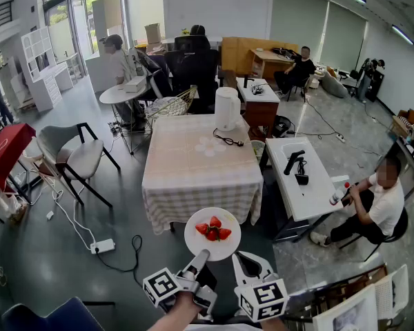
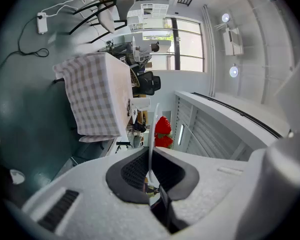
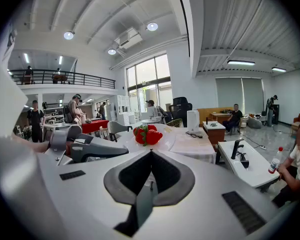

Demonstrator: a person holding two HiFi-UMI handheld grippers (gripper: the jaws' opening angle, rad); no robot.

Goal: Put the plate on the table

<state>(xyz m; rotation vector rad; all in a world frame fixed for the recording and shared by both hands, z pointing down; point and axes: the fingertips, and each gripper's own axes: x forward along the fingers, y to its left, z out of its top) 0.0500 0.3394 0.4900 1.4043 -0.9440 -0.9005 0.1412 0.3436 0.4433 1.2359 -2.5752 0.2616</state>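
A white plate (image 1: 212,234) with several strawberries (image 1: 213,229) on it hangs in the air just in front of the near edge of the table with the checked cloth (image 1: 200,167). My left gripper (image 1: 199,259) is shut on the plate's near rim. In the left gripper view the plate (image 2: 151,134) shows edge-on, clamped between the pads of my left gripper (image 2: 151,154), with the strawberries (image 2: 163,132) beyond. My right gripper (image 1: 243,258) is beside it at the right, shut and holding nothing. The right gripper view shows that gripper (image 3: 150,154) closed and the plate (image 3: 147,136) ahead to the left.
A white kettle (image 1: 225,107) and a black cable (image 1: 229,141) sit at the table's far end. A white side table (image 1: 300,178) stands to the right, with a seated person (image 1: 376,209) beyond. A chair (image 1: 72,156) and a power strip (image 1: 102,245) are at the left.
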